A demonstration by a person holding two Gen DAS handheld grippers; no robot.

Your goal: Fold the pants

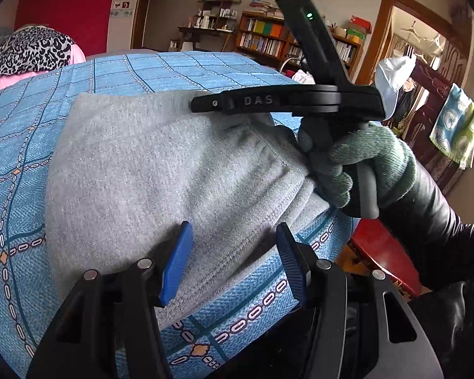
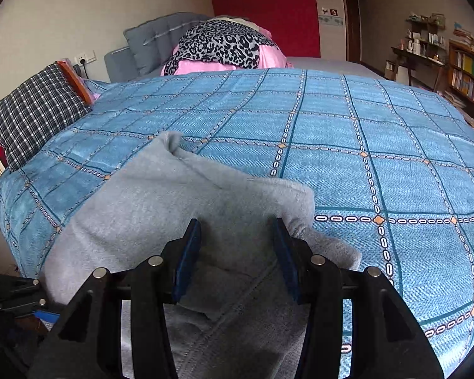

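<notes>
Grey fleece pants (image 1: 161, 170) lie folded on a blue checked bedspread (image 1: 22, 164). My left gripper (image 1: 233, 237) is open, its blue pads (image 1: 177, 262) just above the pants' near edge. The right gripper's black body (image 1: 287, 101) shows in the left wrist view, held by a green-gloved hand (image 1: 363, 164) at the pants' right end. In the right wrist view the pants (image 2: 180, 202) lie below my right gripper (image 2: 237, 233), which is open over the cloth, nothing between the pads.
A leopard-print and pink bundle (image 2: 224, 47) and a grey headboard (image 2: 154, 38) sit at the far end of the bed. A plaid pillow (image 2: 34, 110) lies at the left. Bookshelves (image 1: 268, 38) and a doorway (image 1: 420, 38) stand beyond the bed.
</notes>
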